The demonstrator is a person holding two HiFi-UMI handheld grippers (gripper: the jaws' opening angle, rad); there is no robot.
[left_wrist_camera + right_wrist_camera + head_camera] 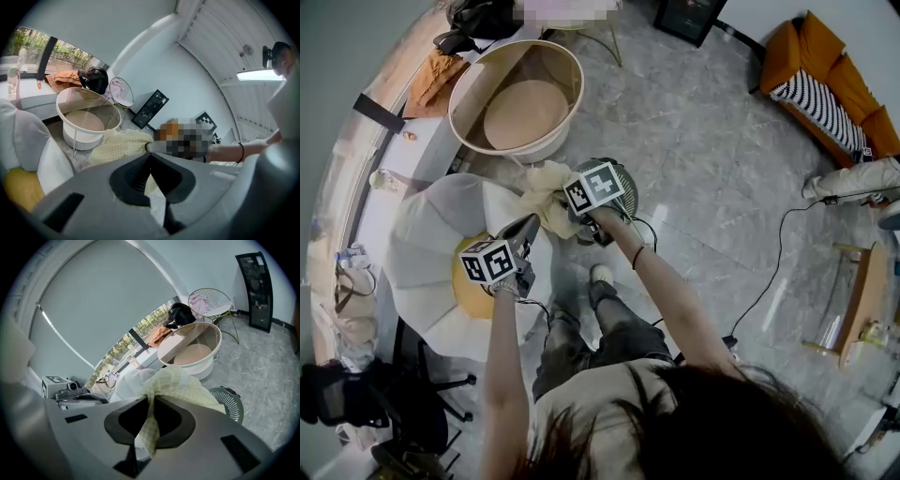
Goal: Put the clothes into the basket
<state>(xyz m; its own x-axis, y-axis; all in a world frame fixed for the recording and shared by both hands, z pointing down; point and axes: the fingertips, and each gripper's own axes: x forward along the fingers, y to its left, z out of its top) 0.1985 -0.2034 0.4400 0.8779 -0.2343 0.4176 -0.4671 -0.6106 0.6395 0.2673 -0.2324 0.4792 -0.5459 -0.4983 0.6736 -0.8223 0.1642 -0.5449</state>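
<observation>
As the head view looks down, the right gripper (570, 204) is clamped on a pale yellow checked cloth (542, 192). The cloth hangs bunched over the left rim of the grey-green slatted basket (630, 186), which stands on the grey marble floor (703, 141). The left gripper (528, 225) reaches the cloth's lower edge from above a white petal-shaped chair (422, 234) with a yellow cushion (469, 289). Beyond the cloth stands a round white high-rimmed table (572, 75), near the chair. An orange sofa (825, 56) sits well apart at the upper right, and a black cable (773, 272) trails across the floor.

From the left gripper view, the jaws meet at their tips on a fold of the cloth (a strip of it shows in the gap behind the pads). The cloth stretches away toward the person's other arm, with the round table behind it and the chair at the left.

From the right gripper view, the jaws pinch a strip of the cloth. Its bulk hides part of the basket's rim and the foot of the table. A wire chair (209, 298) and a tall black panel (257, 287) stand by the far wall.
</observation>
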